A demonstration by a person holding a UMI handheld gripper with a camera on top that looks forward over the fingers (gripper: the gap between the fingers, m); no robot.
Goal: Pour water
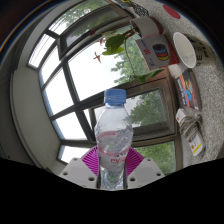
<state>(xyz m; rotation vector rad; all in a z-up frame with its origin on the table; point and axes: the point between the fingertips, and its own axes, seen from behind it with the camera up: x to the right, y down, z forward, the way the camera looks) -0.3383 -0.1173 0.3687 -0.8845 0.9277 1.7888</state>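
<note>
- Holding a clear plastic water bottle (112,140) with a blue cap (116,97), the gripper (112,170) has it clamped between its two fingers; I see the magenta pads (92,158) pressed against the lower body at both sides.
- From my remote seat, the bottle stands at the centre of the view, running from 6 o'clock up toward the middle, cap uppermost.
- The whole scene appears tilted: a large window (80,75) with white frames fills the 9 to 12 o'clock side, with green trees beyond the glass.
- At 1 to 2 o'clock I make out a white cup or bowl (184,48) lying among cluttered items on a table (190,110) that sweeps down the 3 o'clock side; I cannot tell what the other things are.
- The cap looks to be on the bottle, so I judge that pouring has not begun; whether it is screwed tight I cannot tell.
- To do this step well, I would keep the squeeze firm but gentle, since thin plastic will likely buckle and push water out.
- I would bring the bottle's mouth over the white vessel at 1 o'clock before tipping, then tilt slowly so the stream begins thin.
- The risk I see is the bottle slipping within the pads as its weight shifts during the tilt.
</note>
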